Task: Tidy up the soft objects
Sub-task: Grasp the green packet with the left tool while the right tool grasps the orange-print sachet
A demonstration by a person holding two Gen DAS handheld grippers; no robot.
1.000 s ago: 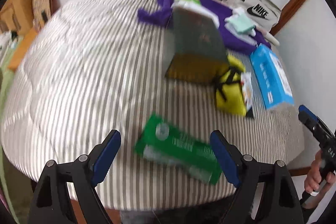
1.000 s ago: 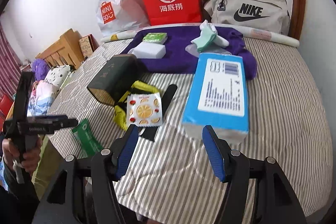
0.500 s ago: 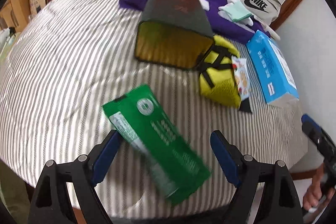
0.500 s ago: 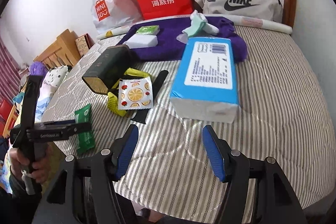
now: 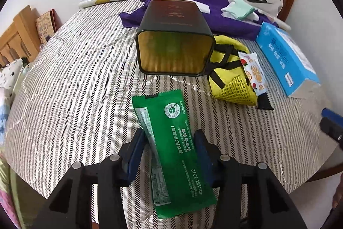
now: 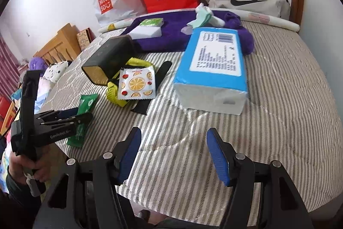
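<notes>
The left gripper [image 5: 169, 143] is closing on a glossy green packet [image 5: 171, 149] (flat, crinkly) lying low-centre on the striped quilt [image 5: 75, 78]; the right gripper [image 6: 173, 153] is hovering unclenched.

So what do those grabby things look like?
Each gripper is black plastic, with two angular arms dotted with silver bolts and tipped with flat blue pads: the left gripper and the right gripper. The left one's body carries small white lettering.
</notes>
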